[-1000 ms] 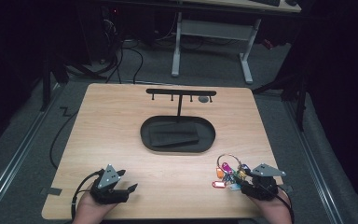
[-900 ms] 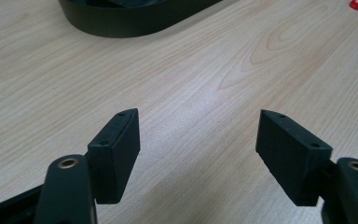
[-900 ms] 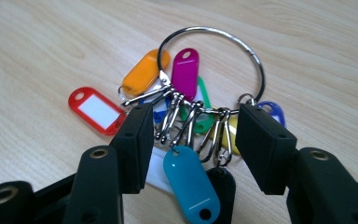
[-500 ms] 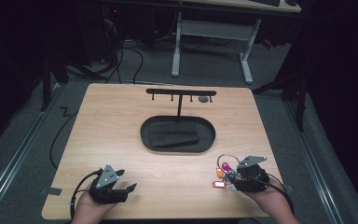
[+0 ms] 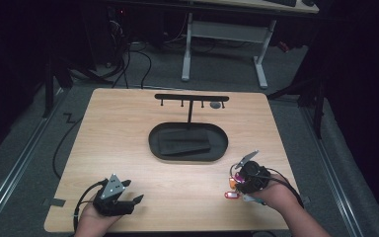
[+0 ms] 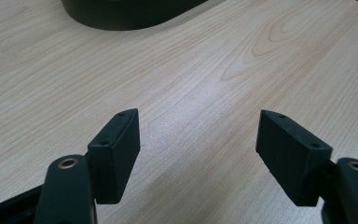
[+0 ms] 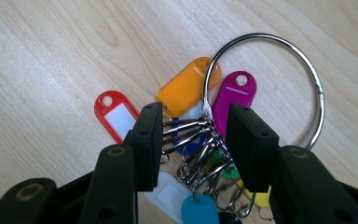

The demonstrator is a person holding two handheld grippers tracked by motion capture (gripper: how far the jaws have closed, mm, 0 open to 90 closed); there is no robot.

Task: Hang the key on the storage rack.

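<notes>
Item: key ring [image 7: 279,79], with coloured tags, flat on the table [image 5: 128,143] at its near right corner. We note the right gripper [image 7: 193,135] directly above, jaws closing astride the cluster of small rings, not yet pinching. Left gripper [image 6: 198,140] far off, agape, holding nothing.

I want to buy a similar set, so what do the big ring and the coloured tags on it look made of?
The big ring looks like polished metal: thin, silvery, with bright reflections. The tags, such as the orange tag and red tag, look like glossy moulded plastic, the red one with a white label window. Their small split rings also look metallic.
</notes>
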